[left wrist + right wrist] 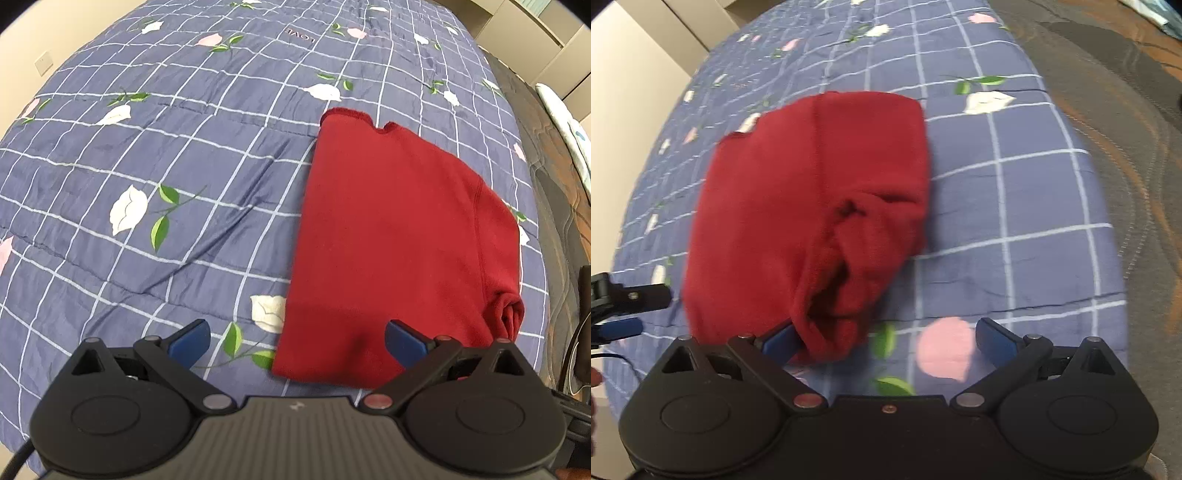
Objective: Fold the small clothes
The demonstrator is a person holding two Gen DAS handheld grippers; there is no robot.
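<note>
Nearest the lens in the left wrist view, the left gripper (297, 341) stands wide open with nothing between its blue pads (190, 341); the near hem of the red garment (388, 240) passes under the pad at four o'clock, but whether that pad touches the cloth I cannot tell. From this gripper the garment runs away toward one o'clock across the quilt (166, 155), its long axis going from the near hem up to the ribbed collar (345, 116) at twelve o'clock. A bunched sleeve end (511, 312) sits at its four-o'clock corner. In the right wrist view, the right gripper (886, 341) is also spread wide and holds nothing, though a fold of the garment (812, 206) drapes against the inner face of its eight-o'clock pad (779, 341), seemingly just let go. Here the garment lies from eleven to twelve o'clock, its rumpled sleeve opening (846, 273) closest to the jaws, and the picture is blurred. The other gripper's tip (631, 299) pokes in at nine o'clock. I judge the right hand the nearer to that untidy sleeve, so the next tuck likely falls to it, working along the long axis.
</note>
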